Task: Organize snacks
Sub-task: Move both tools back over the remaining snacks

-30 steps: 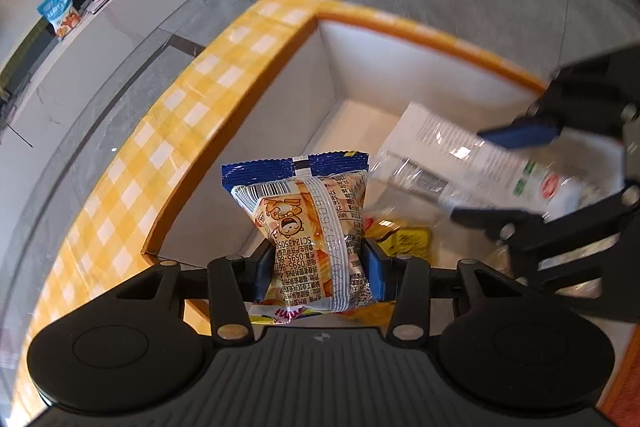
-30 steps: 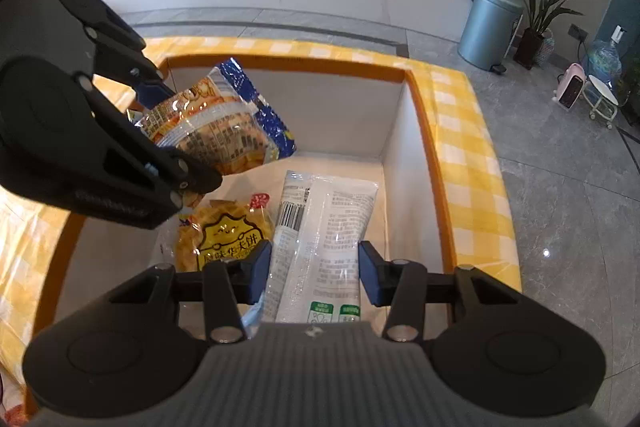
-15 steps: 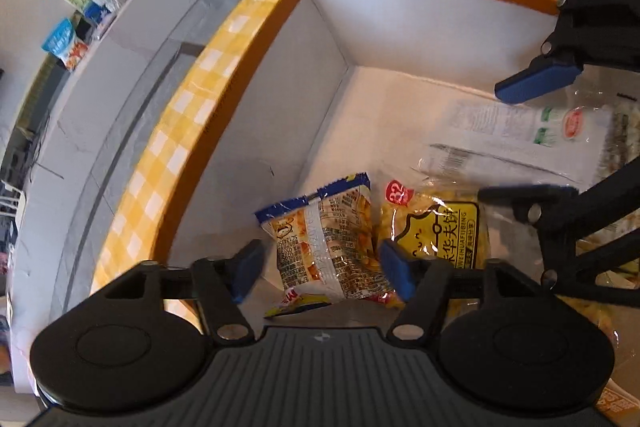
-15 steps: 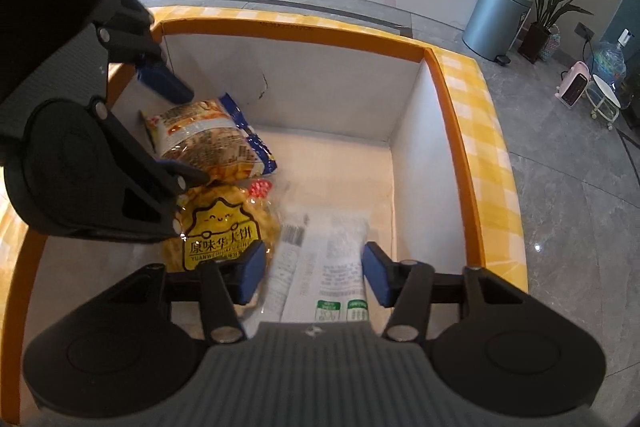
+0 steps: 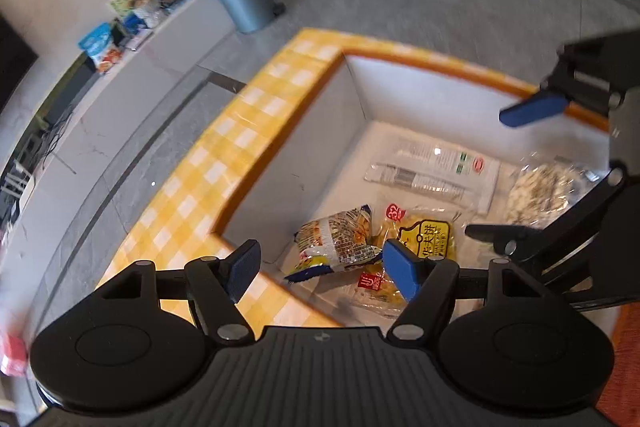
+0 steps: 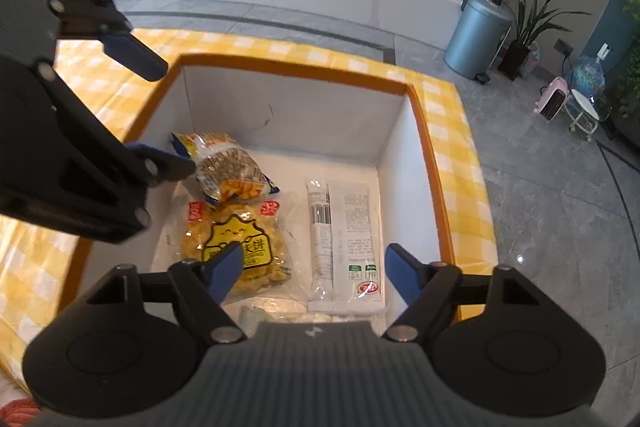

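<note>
Left wrist view: left gripper (image 5: 322, 265) gaping, nothing between the pads, jaws just been opening — orange-and-blue snack pack (image 5: 338, 241) lying loose on the floor of the white box (image 5: 296, 167), touching the yellow biscuit bag (image 5: 426, 241). Release step judged done.

Right wrist view: right gripper (image 6: 314, 271) likewise wide and empty, jaws just been opening above the long white packet (image 6: 344, 239) lying flat beside the right wall. Next, probably, lifting clear of the orange rim (image 6: 292, 67) to fetch more — bare floor left toward the far wall.
</note>
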A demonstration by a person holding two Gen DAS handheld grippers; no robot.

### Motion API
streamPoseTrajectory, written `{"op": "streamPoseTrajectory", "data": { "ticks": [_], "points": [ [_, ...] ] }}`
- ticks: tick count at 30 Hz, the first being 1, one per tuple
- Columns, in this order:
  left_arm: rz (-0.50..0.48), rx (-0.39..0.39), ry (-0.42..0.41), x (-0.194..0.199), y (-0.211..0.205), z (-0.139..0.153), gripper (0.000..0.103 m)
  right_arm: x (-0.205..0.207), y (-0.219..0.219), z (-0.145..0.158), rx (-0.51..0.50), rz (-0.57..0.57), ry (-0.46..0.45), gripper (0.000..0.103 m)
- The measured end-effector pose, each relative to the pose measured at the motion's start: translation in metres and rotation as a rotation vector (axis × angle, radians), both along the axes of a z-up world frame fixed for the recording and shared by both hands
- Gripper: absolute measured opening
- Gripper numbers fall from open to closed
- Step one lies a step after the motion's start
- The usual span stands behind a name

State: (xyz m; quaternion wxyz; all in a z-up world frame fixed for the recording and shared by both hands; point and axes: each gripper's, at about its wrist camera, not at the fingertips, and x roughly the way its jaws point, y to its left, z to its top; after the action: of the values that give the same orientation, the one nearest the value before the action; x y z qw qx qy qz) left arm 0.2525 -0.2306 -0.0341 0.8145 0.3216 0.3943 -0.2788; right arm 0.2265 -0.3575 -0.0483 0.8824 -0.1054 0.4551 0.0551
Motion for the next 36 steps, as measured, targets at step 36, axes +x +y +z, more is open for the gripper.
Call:
{"op": "streamPoseTrajectory", "data": {
  "ticks": [36],
  "points": [
    [0.743,-0.550,-0.036,-0.110,0.300,0.002,0.080,-0.124,0.173,-0.007,0.297,-0.140,-0.311,0.087]
  ]
}}
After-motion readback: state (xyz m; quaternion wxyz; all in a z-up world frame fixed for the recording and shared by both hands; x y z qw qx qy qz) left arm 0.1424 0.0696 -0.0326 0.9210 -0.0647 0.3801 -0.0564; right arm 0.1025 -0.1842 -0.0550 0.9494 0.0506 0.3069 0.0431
